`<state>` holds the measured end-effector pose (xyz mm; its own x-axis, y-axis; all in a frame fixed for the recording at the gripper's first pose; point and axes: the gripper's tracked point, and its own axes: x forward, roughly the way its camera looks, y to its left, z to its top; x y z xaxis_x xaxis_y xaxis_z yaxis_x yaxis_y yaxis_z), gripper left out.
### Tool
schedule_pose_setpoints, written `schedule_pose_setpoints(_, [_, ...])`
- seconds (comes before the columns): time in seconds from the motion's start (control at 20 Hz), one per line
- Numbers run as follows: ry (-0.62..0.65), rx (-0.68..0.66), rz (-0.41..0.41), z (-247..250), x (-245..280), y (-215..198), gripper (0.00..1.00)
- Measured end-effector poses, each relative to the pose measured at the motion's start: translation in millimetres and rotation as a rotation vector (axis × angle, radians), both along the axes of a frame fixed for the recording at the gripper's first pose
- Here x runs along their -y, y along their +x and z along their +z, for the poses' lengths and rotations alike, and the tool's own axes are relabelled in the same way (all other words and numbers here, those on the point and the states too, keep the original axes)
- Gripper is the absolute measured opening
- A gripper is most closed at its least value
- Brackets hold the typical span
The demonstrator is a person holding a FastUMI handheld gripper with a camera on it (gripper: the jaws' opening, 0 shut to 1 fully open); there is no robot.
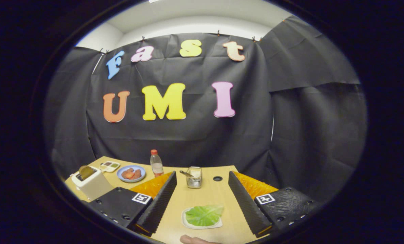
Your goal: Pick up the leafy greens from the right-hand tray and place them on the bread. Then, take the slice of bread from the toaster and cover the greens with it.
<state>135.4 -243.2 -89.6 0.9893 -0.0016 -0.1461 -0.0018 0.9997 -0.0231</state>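
I hold the tool [202,200] released, fingers spread wide over the worktop [205,195], framing the leafy greens [204,215] lying on their white tray [185,222] between them, ready to descend; the toaster [90,184] with its bread [85,171] waits far left.

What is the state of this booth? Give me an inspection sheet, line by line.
Surface: wooden table, with a round hole near its far edge.
Job's things: greens lie on a white base between the fingers; whether it is bread or a tray, cannot tell. Toaster stands far left with a slice in it.
Clutter: blue plate of reddish food, bottle, mesh holder, small sauce tray; a pinkish thing near the greens, unclear.
Grippers: gripper open, fingers wide apart, touching nothing.
Cables: nothing seen.
Surroundings: black cloth wall, white ceiling above.
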Motion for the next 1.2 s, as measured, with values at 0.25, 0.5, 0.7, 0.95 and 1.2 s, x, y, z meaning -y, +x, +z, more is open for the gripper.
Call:
schedule_pose_setpoints(0.25, [0.044, -0.162, 0.078, -79, 31, 49, 0.95])
schedule_pose_setpoints(0.5, [0.092, -0.369, 0.076, -168, 47, 83, 0.94])
schedule_pose_setpoints(0.7, [0.141, -0.482, 0.039, -209, 54, 96, 0.91])
schedule_pose_setpoints(0.95, [0.138, -0.583, 0.042, -241, 50, 105, 0.83])
schedule_pose_setpoints(1.2, [0.158, -0.655, 0.035, -258, 40, 113, 0.67])
